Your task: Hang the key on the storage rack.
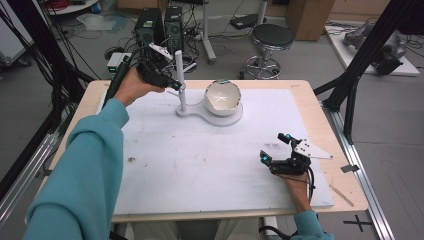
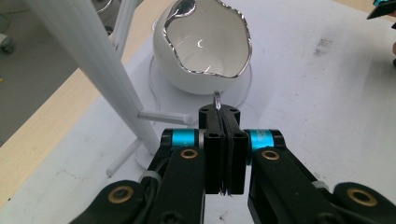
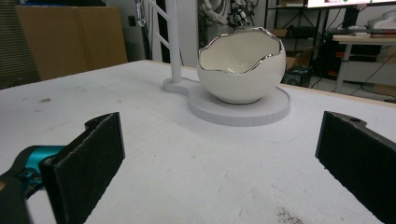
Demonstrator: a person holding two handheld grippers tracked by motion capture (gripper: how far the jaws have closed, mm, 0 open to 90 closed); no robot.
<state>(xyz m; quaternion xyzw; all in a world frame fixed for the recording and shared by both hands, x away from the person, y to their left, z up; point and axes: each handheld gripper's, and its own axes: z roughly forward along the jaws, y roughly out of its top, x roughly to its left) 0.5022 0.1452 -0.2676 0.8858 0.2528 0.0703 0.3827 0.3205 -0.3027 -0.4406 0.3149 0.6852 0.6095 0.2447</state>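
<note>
Near right on the white mat (image 1: 200,165): right gripper (image 1: 276,148) held low over the mat, jaws wide apart with nothing between them; plain in the right gripper view (image 3: 219,154), where the two black pads stand at either side with bare mat between.

Farther off, centre: white stand (image 1: 210,112) with a round base and an upright post (image 1: 180,75) at its left; on the base, an egg-shaped white bowl (image 1: 223,97) with a jagged silver rim.

From the high view, bowl seen from above, tilted a little, inside pale; contents too small to tell there.

From the right gripper view, bowl (image 3: 240,65) seen side-on, sitting on the round base (image 3: 243,109), post (image 3: 173,42) just left of it; inside mostly hidden by the wall.

From the left gripper view, bowl (image 2: 205,46) seen closer, inside bare and glossy, nothing lying in it; short pegs sticking out of the post (image 2: 98,70).

Far left: left gripper (image 1: 172,84) held beside the post, hand (image 1: 132,85) behind it; fingers hard to read from above.

In the left gripper view (image 2: 224,109), pads pressed together, clamped on a small silver ring (image 2: 217,100) that pokes out at the tips, just near of the bowl and beside a peg.
</note>
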